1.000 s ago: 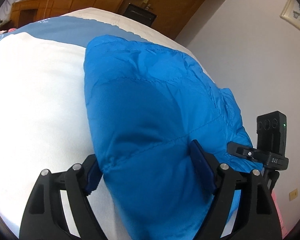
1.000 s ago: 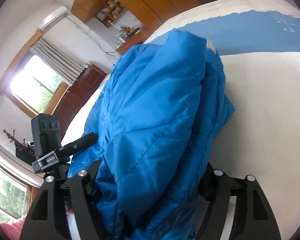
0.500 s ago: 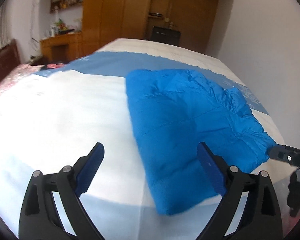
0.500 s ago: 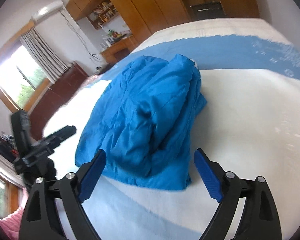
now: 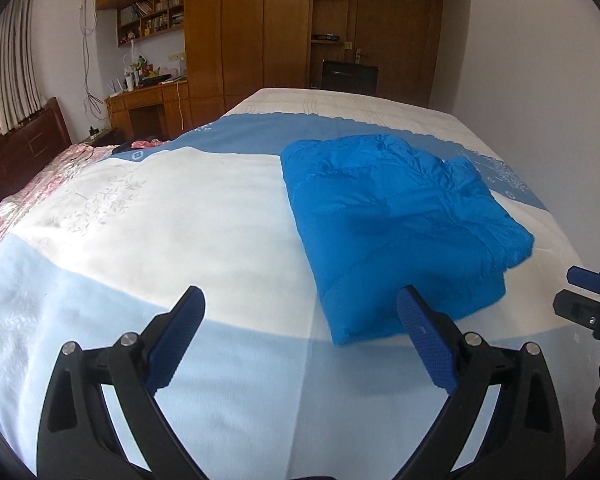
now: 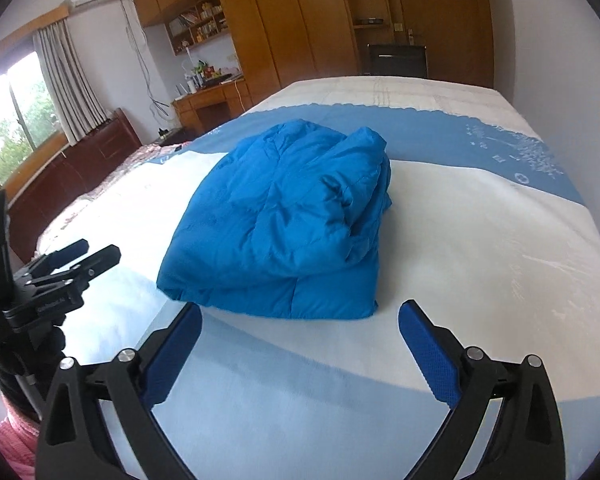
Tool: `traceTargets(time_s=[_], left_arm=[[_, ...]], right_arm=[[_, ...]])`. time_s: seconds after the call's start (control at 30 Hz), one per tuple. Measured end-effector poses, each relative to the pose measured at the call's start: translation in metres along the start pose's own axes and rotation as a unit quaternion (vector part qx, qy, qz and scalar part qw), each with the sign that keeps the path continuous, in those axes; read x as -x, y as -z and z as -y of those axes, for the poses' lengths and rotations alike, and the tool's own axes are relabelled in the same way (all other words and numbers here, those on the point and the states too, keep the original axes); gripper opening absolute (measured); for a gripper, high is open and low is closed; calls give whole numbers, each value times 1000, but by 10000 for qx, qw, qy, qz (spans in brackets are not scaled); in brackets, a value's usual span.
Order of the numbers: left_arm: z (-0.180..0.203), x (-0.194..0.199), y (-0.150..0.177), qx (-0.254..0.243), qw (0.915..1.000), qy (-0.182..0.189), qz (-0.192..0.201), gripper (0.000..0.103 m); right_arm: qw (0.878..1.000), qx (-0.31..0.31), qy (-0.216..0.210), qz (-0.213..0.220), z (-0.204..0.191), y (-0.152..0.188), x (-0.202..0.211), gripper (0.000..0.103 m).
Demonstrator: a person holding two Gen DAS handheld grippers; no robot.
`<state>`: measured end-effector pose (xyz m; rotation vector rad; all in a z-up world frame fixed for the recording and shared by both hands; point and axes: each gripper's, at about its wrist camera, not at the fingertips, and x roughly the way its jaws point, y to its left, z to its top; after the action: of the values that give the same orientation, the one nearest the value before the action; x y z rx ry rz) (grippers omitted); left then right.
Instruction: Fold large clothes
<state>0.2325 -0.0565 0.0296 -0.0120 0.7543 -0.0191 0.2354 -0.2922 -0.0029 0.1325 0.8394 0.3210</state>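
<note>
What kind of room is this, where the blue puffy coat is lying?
It looks like a bedroom. The folded blue coat lies on a big bed with a white and blue cover, tall wooden wardrobes line the far wall, and a desk stands near the curtained window.

Quilted blue jacket (image 6: pixel 284 216) of smooth, faintly glossy synthetic cloth, puffed between stitched seams. Bedspread (image 5: pixel 188 208) of soft matt cloth, white and pale blue. Gripper fingers (image 5: pixel 424 336) of matt black plastic with dimpled blue pads; wardrobe (image 5: pixel 244 28) of varnished wood.
</note>
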Motion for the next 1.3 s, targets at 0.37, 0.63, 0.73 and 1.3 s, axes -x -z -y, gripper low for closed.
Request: traceTargets(time_s=[0.37, 0.63, 0.73, 1.3], left_arm=[[2, 38, 22, -23, 9998, -92, 162, 96], [6, 52, 28, -66, 9996, -110, 233, 96], [7, 56, 29, -80, 9996, -106, 258, 96], [12, 58, 31, -147, 9995, -119, 270, 96]], right_arm=[[9997, 25, 173, 169, -16, 13, 24, 99], [9997, -54, 149, 183, -16, 21, 35, 99], [9997, -61, 142, 174, -16, 23, 36, 99], [9997, -72, 141, 195, -15, 26, 40, 99]])
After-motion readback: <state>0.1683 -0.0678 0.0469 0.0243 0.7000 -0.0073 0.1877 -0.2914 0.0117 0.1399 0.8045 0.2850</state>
